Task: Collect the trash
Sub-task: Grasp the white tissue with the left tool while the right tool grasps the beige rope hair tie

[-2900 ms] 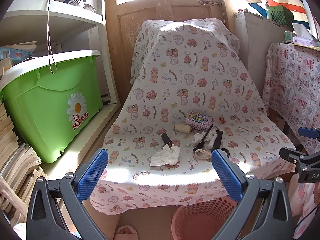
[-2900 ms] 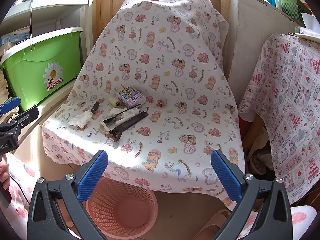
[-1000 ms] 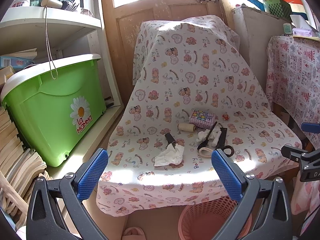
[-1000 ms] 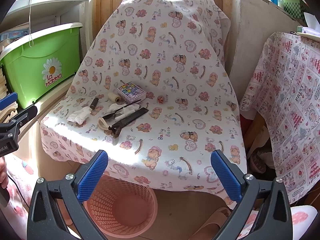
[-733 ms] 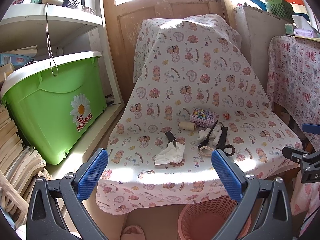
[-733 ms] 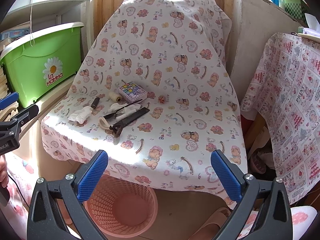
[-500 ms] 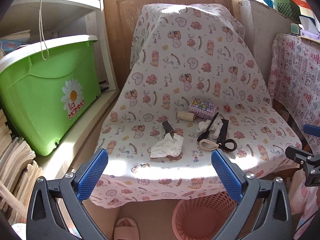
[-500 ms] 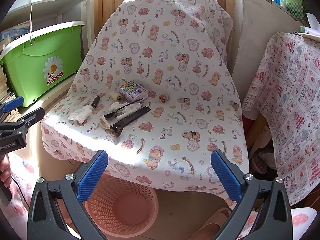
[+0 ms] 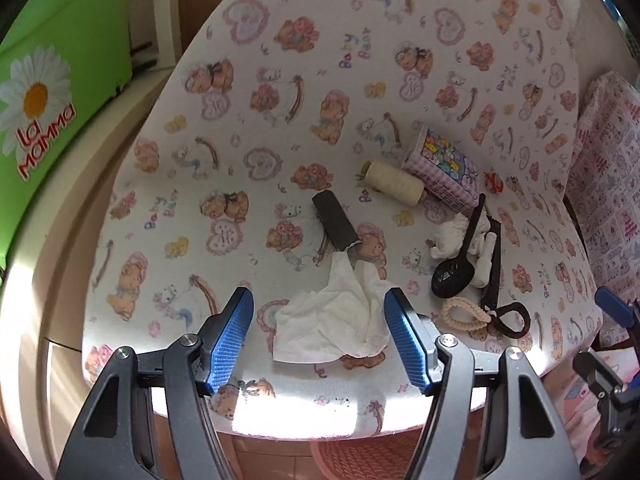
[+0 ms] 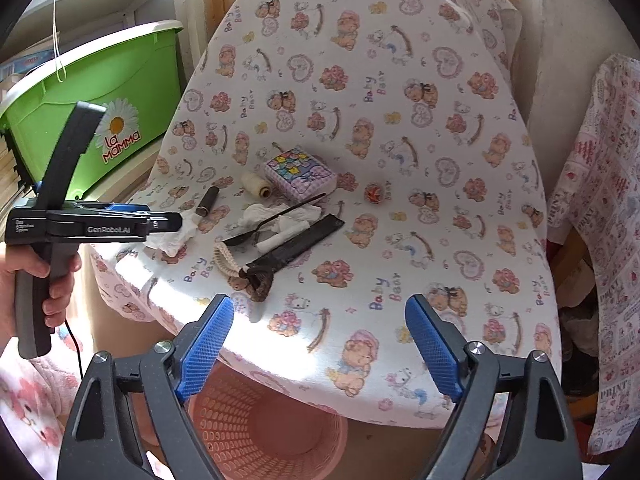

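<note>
There's your crumpled white tissue [image 9: 340,320], lying rumpled near the front edge of the teddy-print cover [image 9: 248,80], one corner against the dark tube [image 9: 335,222]. Your left gripper [image 9: 319,340] angles down with jaws that have just been narrowing, tissue between them, pads not yet pressing. Your right gripper [image 10: 320,344], also narrowing, holds nothing above the pink basket [image 10: 272,424]
</note>
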{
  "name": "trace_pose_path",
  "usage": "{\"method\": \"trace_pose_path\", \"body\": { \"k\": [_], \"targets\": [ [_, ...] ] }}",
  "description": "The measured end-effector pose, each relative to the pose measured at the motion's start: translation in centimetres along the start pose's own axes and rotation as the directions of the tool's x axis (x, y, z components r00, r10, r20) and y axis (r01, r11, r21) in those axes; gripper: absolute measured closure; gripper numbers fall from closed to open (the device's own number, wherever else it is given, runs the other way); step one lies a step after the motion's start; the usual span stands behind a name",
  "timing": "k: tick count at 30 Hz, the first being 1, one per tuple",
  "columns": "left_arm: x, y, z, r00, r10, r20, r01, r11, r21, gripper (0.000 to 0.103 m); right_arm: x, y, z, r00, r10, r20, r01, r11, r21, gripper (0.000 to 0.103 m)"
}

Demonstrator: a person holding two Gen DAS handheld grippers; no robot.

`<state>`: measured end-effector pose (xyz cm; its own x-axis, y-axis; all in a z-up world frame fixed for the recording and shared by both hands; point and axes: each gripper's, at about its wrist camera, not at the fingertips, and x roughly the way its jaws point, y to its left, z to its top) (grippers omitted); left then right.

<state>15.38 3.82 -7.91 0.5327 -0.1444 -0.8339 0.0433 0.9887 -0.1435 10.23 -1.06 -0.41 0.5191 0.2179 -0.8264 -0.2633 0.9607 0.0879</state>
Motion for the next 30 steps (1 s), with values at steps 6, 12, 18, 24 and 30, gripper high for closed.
{"method": "trace_pose_path", "body": {
  "k": [6, 12, 18, 24, 30],
  "targets": [
    [0.0, -0.5, -0.4, 0.999, -0.033, 0.0, 0.033, 0.999, 0.013, 0.065, 3.2, 2.0, 0.7, 0.999, 0.027, -0.021, -0.027, 1.0, -0.01, 0.029],
    [-2.3, 0.3, -0.5, 0.992, -0.104, 0.072, 0.109, 0.992, -0.066, 0.097, 5.5, 1.7, 0.7, 0.996, 0.039, -0.074, -0.035, 0.998, 0.056, 0.049],
    [-5.4, 0.1, -0.4, 0.972, -0.14, 0.187, 0.151, 0.987, -0.049, 0.101, 6.5, 1.1, 0.2, 0.988, 0.097, -0.122, -0.082, 0.989, 0.123, 0.096],
    [-7.9, -0.4, -0.6, 0.954, -0.187, 0.236, 0.198, 0.98, -0.024, 0.101, 3.6, 0.3, 0.3, 0.991, 0.122, -0.047, -0.113, 0.98, 0.165, 0.096],
    [-8.1, 0.3, -1.7, 0.959, -0.198, 0.202, 0.217, 0.973, -0.081, 0.1, 0.7, -1.1, 0.0, 0.99, 0.14, 0.001, -0.137, 0.973, 0.188, 0.096]
  ]
}}
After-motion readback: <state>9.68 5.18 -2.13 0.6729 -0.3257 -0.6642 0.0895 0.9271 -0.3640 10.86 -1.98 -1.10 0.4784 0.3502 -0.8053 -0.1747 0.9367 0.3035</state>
